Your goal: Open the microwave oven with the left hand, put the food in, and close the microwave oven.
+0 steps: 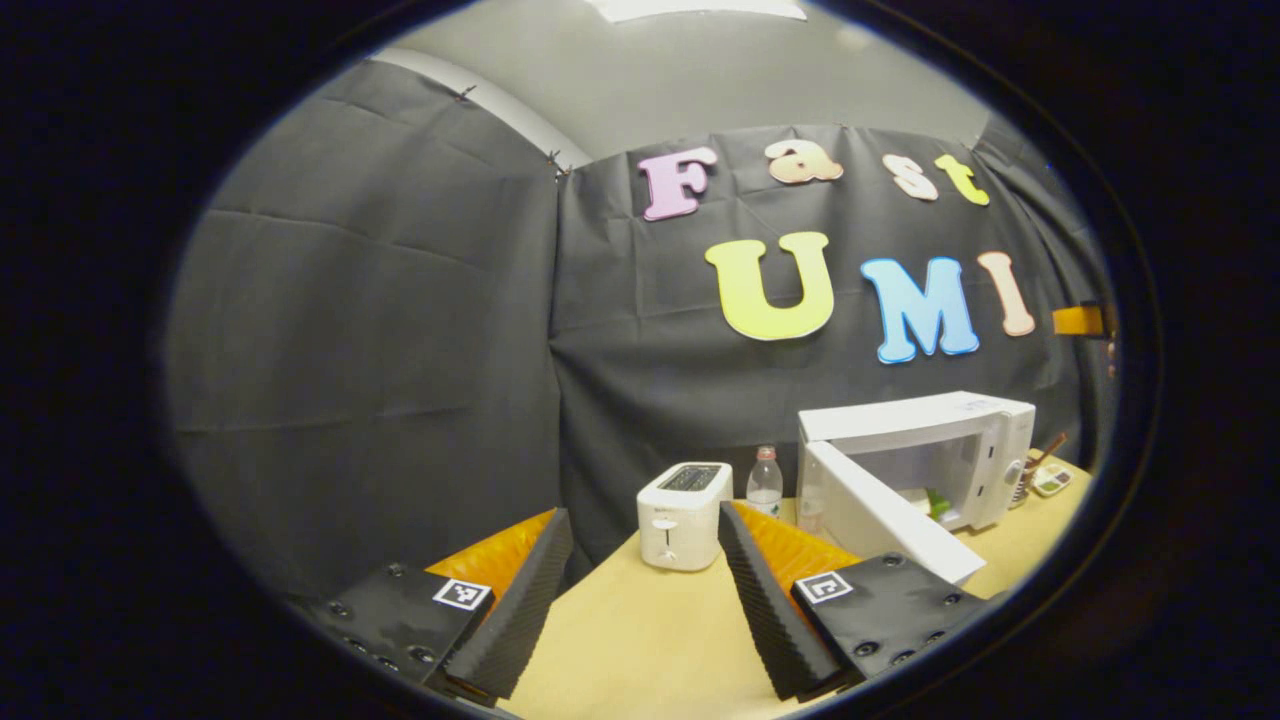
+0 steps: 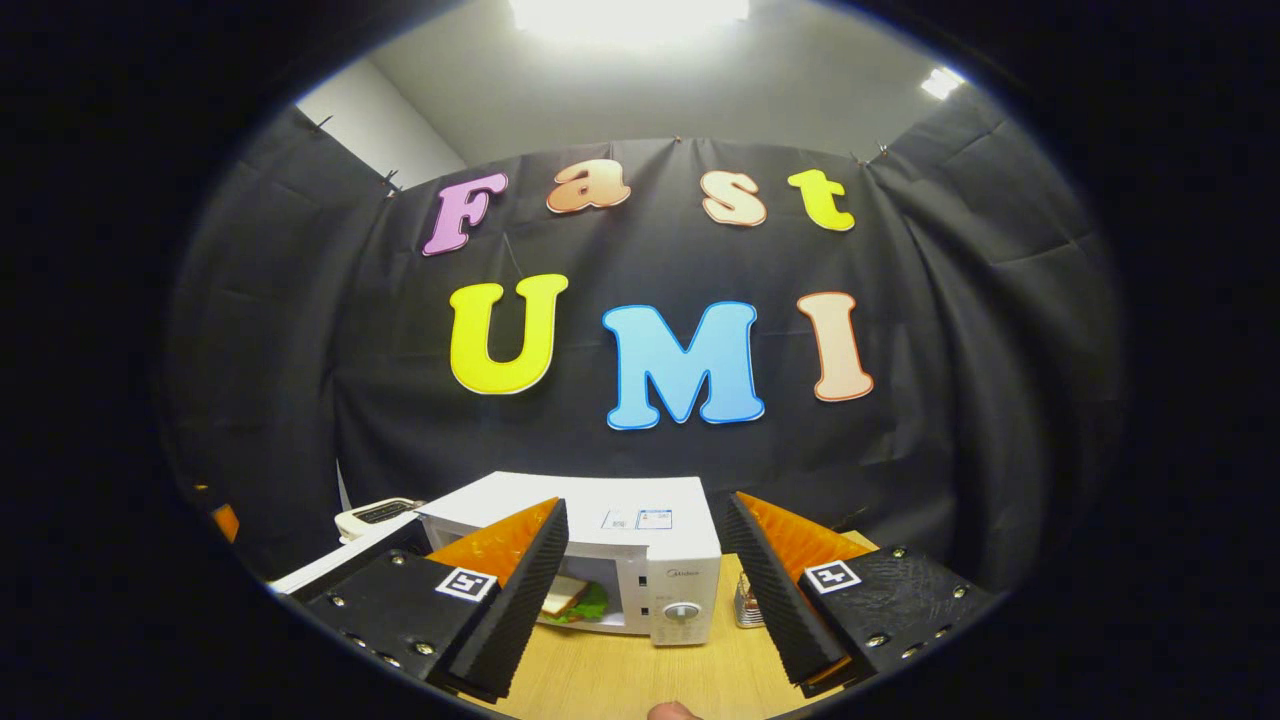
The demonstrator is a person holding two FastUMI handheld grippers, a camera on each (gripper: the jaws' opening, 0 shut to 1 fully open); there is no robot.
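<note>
Sandwich (image 2: 572, 598) lies inside microwave oven (image 2: 640, 560), door (image 1: 880, 520) open.

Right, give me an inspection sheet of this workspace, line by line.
Surface: wooden table, bare in front.
Job's things: white microwave, door swung open; sandwich inside.
Clutter: toaster, water bottle, small items by the microwave's far side, too small to tell.
Grippers: left gripper open, empty; right gripper open, empty.
Cables: nothing seen.
Surroundings: black cloth wall, grey ceiling, ceiling light.
</note>
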